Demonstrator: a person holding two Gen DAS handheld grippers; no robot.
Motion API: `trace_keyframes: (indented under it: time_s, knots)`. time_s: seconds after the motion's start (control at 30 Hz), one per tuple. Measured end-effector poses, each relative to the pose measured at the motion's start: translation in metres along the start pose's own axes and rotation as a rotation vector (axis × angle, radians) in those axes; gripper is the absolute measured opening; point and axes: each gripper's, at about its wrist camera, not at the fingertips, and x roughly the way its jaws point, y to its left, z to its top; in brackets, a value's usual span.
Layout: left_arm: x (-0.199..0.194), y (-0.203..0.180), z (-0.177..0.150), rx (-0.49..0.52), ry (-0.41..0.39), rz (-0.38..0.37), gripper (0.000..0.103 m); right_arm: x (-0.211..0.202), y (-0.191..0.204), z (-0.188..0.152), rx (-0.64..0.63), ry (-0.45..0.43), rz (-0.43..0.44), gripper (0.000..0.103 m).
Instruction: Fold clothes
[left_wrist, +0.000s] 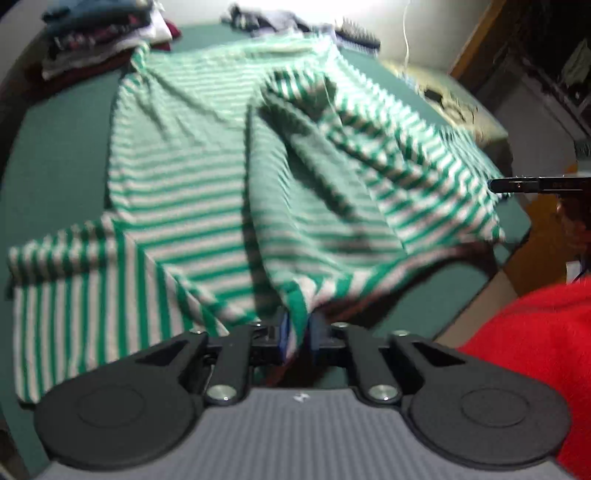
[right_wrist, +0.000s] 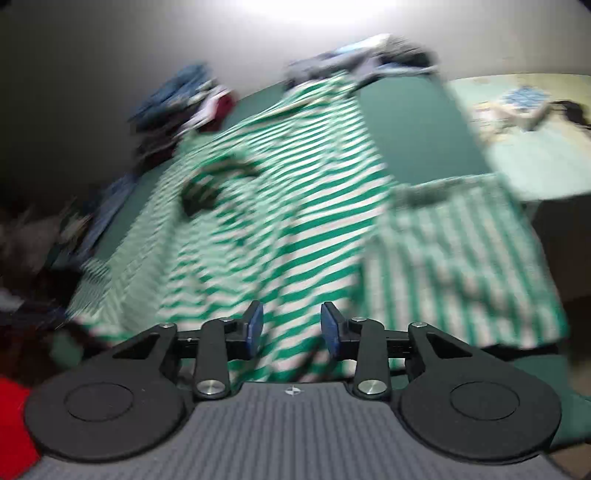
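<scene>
A green-and-white striped shirt (left_wrist: 192, 177) lies spread over a dark green table (left_wrist: 55, 147), its right half bunched and partly lifted. My left gripper (left_wrist: 298, 334) is shut on the shirt's near edge, with cloth pinched between the blue pads. At the right edge of the left wrist view, a dark fingertip of my right gripper (left_wrist: 496, 184) touches the shirt's right side. In the blurred right wrist view the same shirt (right_wrist: 288, 206) fills the middle, and my right gripper (right_wrist: 291, 326) stands open, its blue pads (right_wrist: 255, 326) apart with striped cloth lying between and below them.
A stack of folded clothes (left_wrist: 99, 33) sits at the table's far left corner, and a loose heap of clothes (left_wrist: 266, 18) at the far edge. A person's red sleeve (left_wrist: 543, 354) is at the lower right. A pale green surface (right_wrist: 535, 140) lies beyond the table's right side.
</scene>
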Motion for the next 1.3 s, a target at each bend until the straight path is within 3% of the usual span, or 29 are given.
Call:
trace_keyframes:
  time_s: [0.03, 0.13, 0.2, 0.37, 0.43, 0.47, 0.5, 0.57, 0.63, 0.77, 0.87, 0.9, 0.97, 1.03, 1.1, 1.17, 1.3]
  knots:
    - [-0.002, 0.007, 0.001, -0.023, -0.014, 0.016, 0.046, -0.004, -0.013, -0.001, 0.053, -0.027, -0.12, 0.039]
    - [-0.008, 0.026, 0.002, -0.091, -0.055, 0.064, 0.044, -0.009, -0.046, -0.012, 0.193, -0.052, -0.386, 0.04]
    - [-0.011, 0.039, 0.004, -0.136, -0.083, 0.096, 0.044, -0.007, -0.055, -0.02, 0.221, -0.041, -0.474, 0.04]
    - [-0.01, 0.069, -0.002, -0.216, -0.104, 0.189, 0.045, 0.008, -0.055, -0.027, 0.223, -0.108, -0.538, 0.049]
    - [-0.01, 0.068, -0.004, -0.184, -0.117, 0.22, 0.052, 0.017, -0.047, -0.026, 0.161, -0.117, -0.575, 0.038]
    - [-0.009, 0.067, -0.004, -0.164, -0.115, 0.242, 0.052, 0.018, -0.043, -0.026, 0.121, -0.123, -0.579, 0.02]
    - [-0.008, 0.065, -0.005, -0.132, -0.115, 0.27, 0.053, 0.02, -0.04, -0.024, 0.097, -0.117, -0.586, 0.012]
    - [-0.007, 0.063, -0.009, -0.082, -0.117, 0.314, 0.061, 0.021, -0.036, -0.021, 0.05, -0.102, -0.622, 0.01]
    - [-0.009, 0.072, -0.014, -0.101, -0.118, 0.315, 0.067, 0.018, -0.039, -0.022, 0.027, -0.093, -0.687, 0.01]
    - [-0.015, 0.092, -0.026, -0.154, -0.134, 0.307, 0.073, 0.017, -0.046, -0.021, 0.038, -0.089, -0.73, 0.009]
    - [-0.017, 0.09, -0.027, -0.122, -0.137, 0.334, 0.073, 0.023, -0.034, -0.012, 0.032, -0.099, -0.805, 0.018]
    - [-0.018, 0.09, -0.027, -0.113, -0.143, 0.359, 0.072, 0.021, -0.024, -0.008, 0.039, -0.137, -0.844, 0.033]
    - [-0.023, 0.096, -0.031, -0.128, -0.171, 0.402, 0.07, 0.019, 0.006, 0.0, 0.008, -0.231, -0.9, 0.051]
    - [-0.024, 0.109, -0.034, -0.18, -0.174, 0.42, 0.071, 0.021, 0.038, 0.004, -0.045, -0.286, -0.785, 0.055]
    - [-0.024, 0.118, -0.036, -0.222, -0.178, 0.395, 0.073, 0.029, 0.072, 0.007, -0.12, -0.284, -0.6, 0.053]
    - [-0.024, 0.117, -0.037, -0.216, -0.187, 0.371, 0.067, 0.045, 0.109, 0.008, -0.207, -0.255, -0.417, 0.053]
    - [-0.024, 0.112, -0.04, -0.238, -0.215, 0.322, 0.025, 0.074, 0.167, -0.005, -0.331, -0.213, -0.221, 0.054]
